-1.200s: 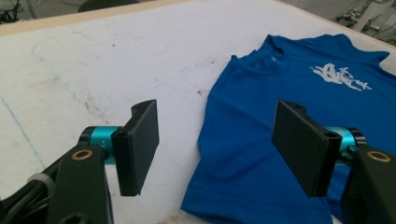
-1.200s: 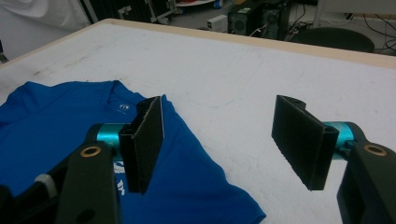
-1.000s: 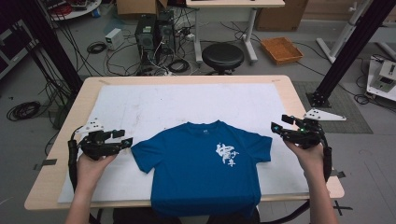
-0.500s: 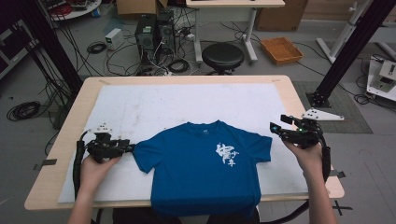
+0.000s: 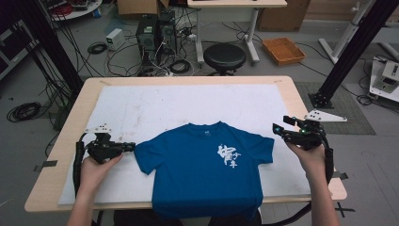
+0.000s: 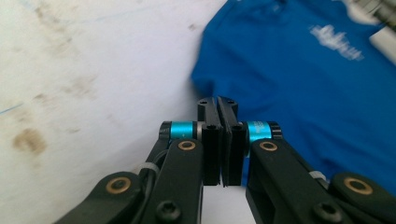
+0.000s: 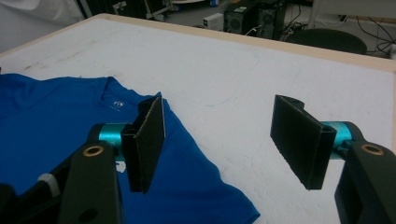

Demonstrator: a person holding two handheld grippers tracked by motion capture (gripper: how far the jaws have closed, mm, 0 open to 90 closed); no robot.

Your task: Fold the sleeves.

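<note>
Blue T-shirt (image 5: pixel 202 174) lies flat at the worktop's (image 5: pixel 188 101) 6 o'clock edge; left hand-held gripper (image 5: pixel 131 148), jaws just closed together at the sleeve's 9 o'clock tip, cloth between them not discernible; right hand-held gripper (image 5: pixel 277 133) agape at 3 o'clock.

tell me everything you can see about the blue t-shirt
The t-shirt is deep blue, of soft knit-looking cloth, with short sleeves, a round collar holding a small neck label, and a white print on the chest. It lies flat, front up, on the white mat, collar pointing away from the person, its hem hanging over the near table edge. The left gripper, jaws just closed, sits at one sleeve's edge; whether it pinches cloth is unclear. The right gripper hovers open by the other sleeve.
</note>
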